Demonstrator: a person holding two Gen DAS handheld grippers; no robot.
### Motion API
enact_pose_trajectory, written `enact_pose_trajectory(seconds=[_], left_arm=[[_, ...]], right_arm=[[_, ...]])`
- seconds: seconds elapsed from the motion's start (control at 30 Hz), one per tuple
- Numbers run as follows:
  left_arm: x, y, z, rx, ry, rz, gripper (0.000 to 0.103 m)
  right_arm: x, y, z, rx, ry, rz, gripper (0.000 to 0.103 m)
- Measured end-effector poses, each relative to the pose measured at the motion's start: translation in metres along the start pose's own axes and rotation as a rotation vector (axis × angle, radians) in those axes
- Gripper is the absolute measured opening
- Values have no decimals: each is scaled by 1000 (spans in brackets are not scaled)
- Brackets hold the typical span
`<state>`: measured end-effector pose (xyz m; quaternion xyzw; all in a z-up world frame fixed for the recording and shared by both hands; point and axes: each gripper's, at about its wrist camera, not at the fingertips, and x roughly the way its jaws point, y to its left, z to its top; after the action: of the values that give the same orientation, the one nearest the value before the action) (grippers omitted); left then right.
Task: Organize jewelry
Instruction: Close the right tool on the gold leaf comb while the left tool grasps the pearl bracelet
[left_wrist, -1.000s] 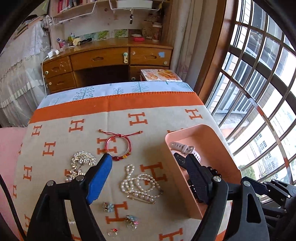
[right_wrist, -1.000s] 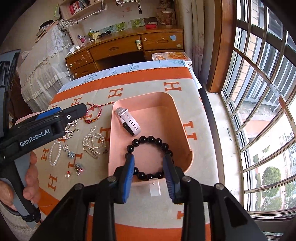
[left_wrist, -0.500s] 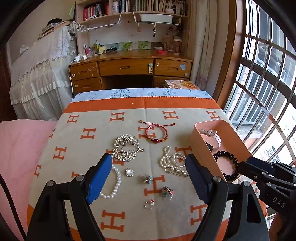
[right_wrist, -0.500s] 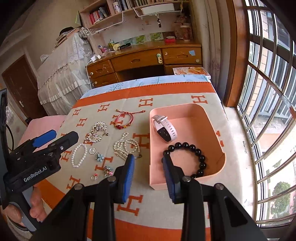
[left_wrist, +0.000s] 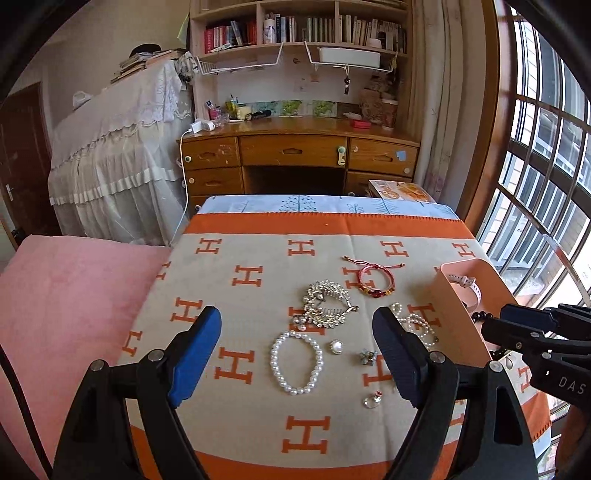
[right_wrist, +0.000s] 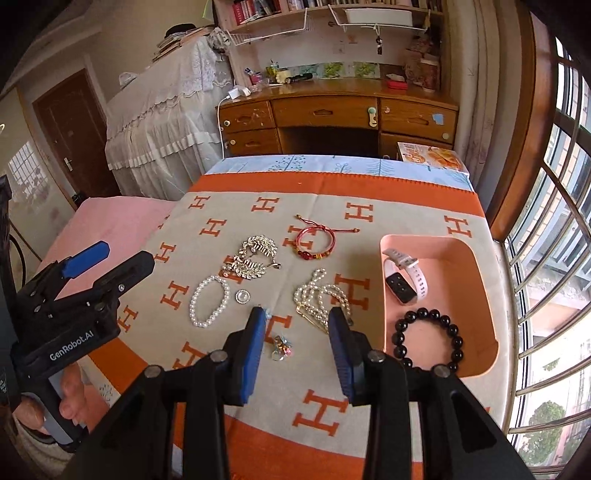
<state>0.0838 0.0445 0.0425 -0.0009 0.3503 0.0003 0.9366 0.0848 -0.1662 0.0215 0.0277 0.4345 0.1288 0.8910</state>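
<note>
You are in a bedroom, over a bench covered by a cream cloth with orange H letters (right_wrist: 317, 410). Your left hand-held gripper (left_wrist: 295, 356) is wide apart and empty; the white pearl bracelet (left_wrist: 295, 363) lies just ahead between its fingers. Your right hand-held gripper (right_wrist: 297, 347) is apart too, the tangled pearl necklace (right_wrist: 319, 297) just ahead. Its loose loops could snag or slip. The pink tray (right_wrist: 480, 280) at its right holds a black bead bracelet (right_wrist: 428, 339).

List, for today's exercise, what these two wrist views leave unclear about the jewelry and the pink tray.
- Black bead bracelet: left wrist view shows only a few beads; the pink tray wall and the right gripper hide the rest.
- Long pearl necklace: right wrist view, near end behind a blue pad.
- Small ring: too small for its stone to be identified.
- Tray's near corner: partly behind the gripper frame.
</note>
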Motion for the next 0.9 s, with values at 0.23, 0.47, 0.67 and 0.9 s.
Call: enact_pose_trajectory(seconds=[0.23,0.47,0.67,0.9], left_arm=[[3,63,19,-50,-20,102,89],[31,122,27,-172,42,101,101],[81,124,5,-199,183,6,101],[138,91,-27,-140,365,-123,101]], right_arm=[[14,30,43,-57,10,0,54],[46,46,85,-94,41,-16,65],[102,44,97,-96,153,-15,65],[181,48,95,-174,320,-13,65]])
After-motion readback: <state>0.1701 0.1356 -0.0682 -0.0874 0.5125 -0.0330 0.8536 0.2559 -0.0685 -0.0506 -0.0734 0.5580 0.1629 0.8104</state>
